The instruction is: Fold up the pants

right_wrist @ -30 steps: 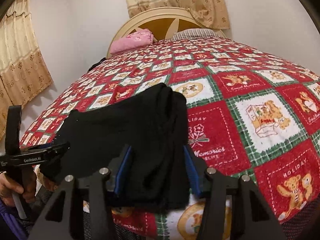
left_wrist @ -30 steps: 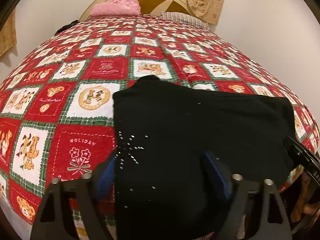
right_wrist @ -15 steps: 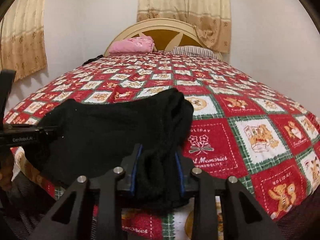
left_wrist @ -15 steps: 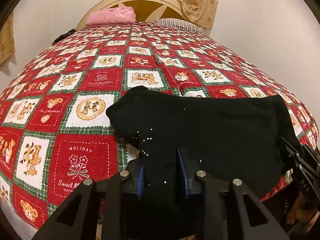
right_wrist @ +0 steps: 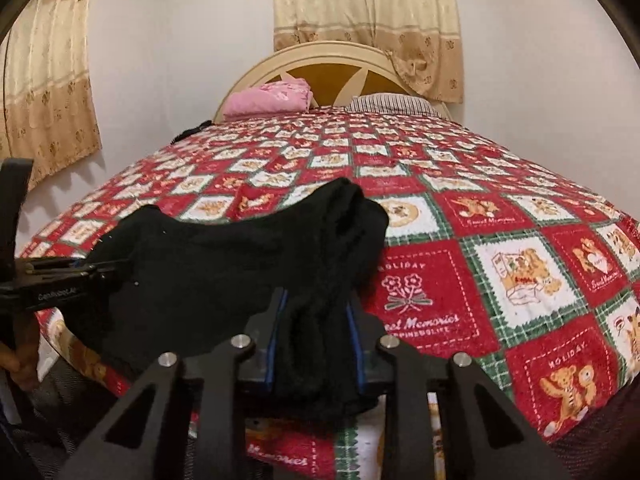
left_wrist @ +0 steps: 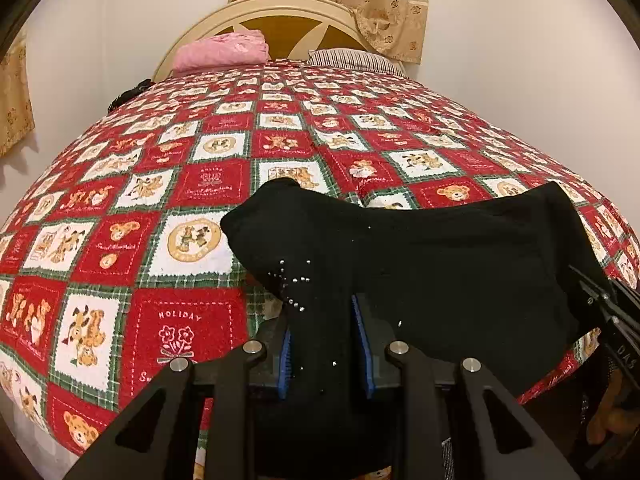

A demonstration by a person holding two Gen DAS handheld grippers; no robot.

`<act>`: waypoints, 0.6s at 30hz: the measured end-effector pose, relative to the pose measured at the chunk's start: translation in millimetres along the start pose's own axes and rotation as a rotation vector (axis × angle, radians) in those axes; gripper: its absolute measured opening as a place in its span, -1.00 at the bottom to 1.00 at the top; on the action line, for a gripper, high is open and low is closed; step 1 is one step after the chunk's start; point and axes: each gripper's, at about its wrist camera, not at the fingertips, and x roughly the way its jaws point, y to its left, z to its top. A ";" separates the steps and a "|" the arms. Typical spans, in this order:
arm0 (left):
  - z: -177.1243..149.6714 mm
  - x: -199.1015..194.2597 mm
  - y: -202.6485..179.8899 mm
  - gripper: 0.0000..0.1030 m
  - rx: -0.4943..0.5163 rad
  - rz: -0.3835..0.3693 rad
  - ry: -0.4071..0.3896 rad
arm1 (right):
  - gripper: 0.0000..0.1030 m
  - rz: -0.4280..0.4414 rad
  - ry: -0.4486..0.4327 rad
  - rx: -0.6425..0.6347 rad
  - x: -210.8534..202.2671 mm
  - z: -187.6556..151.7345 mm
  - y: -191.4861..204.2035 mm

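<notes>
Biggest thing in view is the bed (left_wrist: 132, 208), covered in a red, white and green patchwork quilt with teddy bears and "Holiday" squares; it looks like terry, a bit fuzzy, so cloth should grip on it rather than slide. At the head there's a cream arched headboard (right_wrist: 332, 60), a folded pink blanket (left_wrist: 222, 50) and a striped pillow (left_wrist: 352, 58).

The black pants (left_wrist: 440, 256) are spread across the near edge of the bed, already doubled over into a wide band. They read as a soft knit, matte and limp, with little silver studs near my left end. I'd guess they're light and floppy: no stiffness at all, so they'll sag between my two hands and bunch wherever I pinch them. Best hold is right where I've got them, at the two near corners, going through all layers so none drops out.

The left gripper (left_wrist: 324, 344) is squeezing in on the studded end, jaws closing with a thick wad of fabric between the blue pads (left_wrist: 285, 360). The right gripper (right_wrist: 316, 340) is doing the same on the other end, jaws closing on a bunched roll of cloth. From the right camera I can see the left unit off to the side, a hand (right_wrist: 18, 364) on its grip.
</notes>
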 end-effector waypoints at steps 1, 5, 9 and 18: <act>-0.1 0.6 0.6 -0.47 -0.002 0.000 0.003 | -0.43 0.006 -0.003 0.008 -1.2 1.2 -0.9; 0.5 3.7 1.6 -0.47 -0.003 0.003 0.012 | -0.43 0.017 -0.015 0.016 -5.2 4.8 -1.4; 0.4 4.2 2.6 -0.47 -0.006 0.001 0.014 | -0.43 -0.010 -0.027 -0.023 -5.8 5.1 5.4; -0.3 4.6 3.6 -0.47 -0.010 -0.008 0.014 | -0.44 -0.065 0.013 -0.054 2.8 2.1 7.5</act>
